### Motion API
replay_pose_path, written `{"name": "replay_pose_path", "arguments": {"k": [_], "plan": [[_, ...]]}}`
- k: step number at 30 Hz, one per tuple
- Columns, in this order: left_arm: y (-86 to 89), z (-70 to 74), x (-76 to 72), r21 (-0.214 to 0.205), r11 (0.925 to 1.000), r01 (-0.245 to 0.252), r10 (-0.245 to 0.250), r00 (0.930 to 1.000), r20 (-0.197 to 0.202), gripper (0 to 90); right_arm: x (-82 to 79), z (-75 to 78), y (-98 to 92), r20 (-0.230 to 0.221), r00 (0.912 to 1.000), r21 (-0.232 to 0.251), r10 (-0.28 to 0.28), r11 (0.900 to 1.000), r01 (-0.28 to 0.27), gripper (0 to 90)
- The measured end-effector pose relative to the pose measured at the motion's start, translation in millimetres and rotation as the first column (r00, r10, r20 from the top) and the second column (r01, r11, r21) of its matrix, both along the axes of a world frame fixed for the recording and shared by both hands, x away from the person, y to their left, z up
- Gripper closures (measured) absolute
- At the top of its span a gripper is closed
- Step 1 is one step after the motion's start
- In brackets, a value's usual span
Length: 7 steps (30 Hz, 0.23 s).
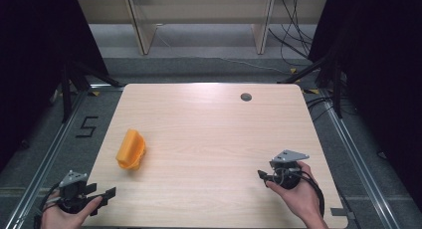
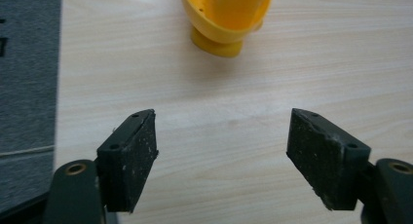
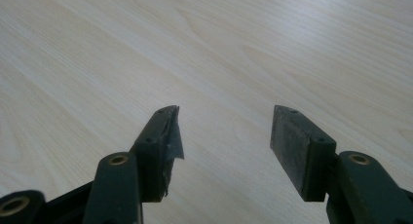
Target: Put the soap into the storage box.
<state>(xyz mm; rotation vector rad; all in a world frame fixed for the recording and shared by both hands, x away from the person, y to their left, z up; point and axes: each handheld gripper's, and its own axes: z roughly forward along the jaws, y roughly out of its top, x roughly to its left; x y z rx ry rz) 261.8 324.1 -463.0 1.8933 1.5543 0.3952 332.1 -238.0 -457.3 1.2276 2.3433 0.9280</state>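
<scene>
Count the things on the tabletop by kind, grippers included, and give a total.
Yellow plastic strainer: 1, lying on its side
Grippers: 2, the left gripper and the right gripper, both with jaws open and empty
Round grey plug set in the table: 1
Total: 4

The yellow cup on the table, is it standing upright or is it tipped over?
Tipped over. The yellow cup lies on its side on the table; the left gripper view shows its round foot and open mouth both facing sideways.

A single black digit "5" [image 1: 88, 126] is marked on the grey floor [image 1: 69, 139] just beyond the table's [image 1: 209, 139] left edge, near its far left corner. Nothing else is legible.
</scene>
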Motion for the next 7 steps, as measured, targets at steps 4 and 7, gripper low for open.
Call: {"name": "replay_pose_path", "arguments": {"k": [4, 7], "plan": [[-3.2, -10.4, -2.7, -0.084, 0.9964, -0.007, 0.014, 0.9958, 0.09, 36.0, -1.4, 1.9, 0.9, -0.012, 0.9998, 0.009, -0.013, 0.9999, 0.013, 44.3], [-3.5, -11.4, -5.1, -0.096, 0.9953, -0.014, 0.026, 0.9914, 0.128, 45.2, -1.2, 2.1, 0.4, -0.014, 0.9998, 0.007, -0.011, 0.9999, 0.011, 44.3]]}}
